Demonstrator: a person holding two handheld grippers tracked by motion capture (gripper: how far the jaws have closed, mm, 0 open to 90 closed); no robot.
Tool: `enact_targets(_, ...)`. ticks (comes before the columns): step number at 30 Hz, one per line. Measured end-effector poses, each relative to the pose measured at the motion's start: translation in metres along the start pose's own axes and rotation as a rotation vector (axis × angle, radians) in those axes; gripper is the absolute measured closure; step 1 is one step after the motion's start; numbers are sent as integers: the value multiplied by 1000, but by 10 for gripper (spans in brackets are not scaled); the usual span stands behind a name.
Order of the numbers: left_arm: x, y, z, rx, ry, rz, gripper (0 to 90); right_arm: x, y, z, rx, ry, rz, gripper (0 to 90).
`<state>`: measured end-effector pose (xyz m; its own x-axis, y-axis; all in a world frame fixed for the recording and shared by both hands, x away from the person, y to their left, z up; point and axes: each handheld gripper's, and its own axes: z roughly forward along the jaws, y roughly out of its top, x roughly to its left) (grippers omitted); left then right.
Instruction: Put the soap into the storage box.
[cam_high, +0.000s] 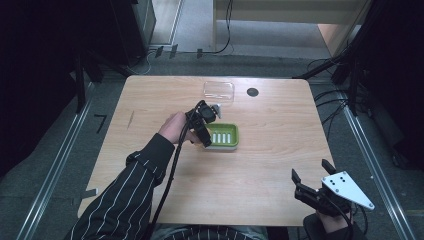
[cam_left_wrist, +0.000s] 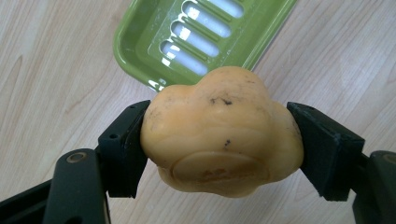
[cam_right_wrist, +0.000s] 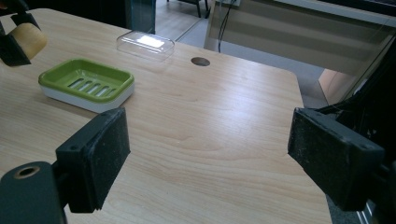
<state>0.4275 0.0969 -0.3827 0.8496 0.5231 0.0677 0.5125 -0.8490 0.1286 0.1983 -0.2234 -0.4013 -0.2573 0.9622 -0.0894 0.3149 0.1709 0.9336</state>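
The left gripper (cam_left_wrist: 219, 140) has its fingers (cam_left_wrist: 123, 149) clamped on the soap (cam_left_wrist: 222, 133), one on each side. The soap hangs in the air just past the near left corner of the green dish (cam_high: 223, 136), which sits near the middle of the counter (cam_high: 280, 165).

The soap looks smooth and round, so it could slip out and fall on the counter. If it drops too early, it could hit the dish rim and bounce off. A hard push could slide the light dish.

The right gripper (cam_high: 314, 176) waits near the near right corner, fingers (cam_right_wrist: 95, 156) apart and holding nothing.

The counter is pale wood. A clear lid (cam_high: 218, 91) lies near the far edge, beside a round hole (cam_high: 252, 92). The room around is dark, with a grey floor and cables.
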Motion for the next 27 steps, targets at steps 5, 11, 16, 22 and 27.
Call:
enact_targets(5, 0, 7, 2, 4, -1, 2, 265, 0, 0, -1, -2, 0, 4, 134)
enact_targets(11, -1, 14, 5, 3, 0, 2, 265, 0, 0, -1, -2, 2, 2, 134)
enact_targets(16, 1, 19, 3, -1, 1, 4, 265, 0, 0, -1, -1, 3, -1, 134)
enact_targets(22, 3, 25, 7, 0, -1, -2, 265, 0, -1, -1, 0, 3, -1, 134)
enact_targets(27, 4, 32, 13, 6, -10, -11, 265, 0, -1, -3, -4, -2, -1, 134)
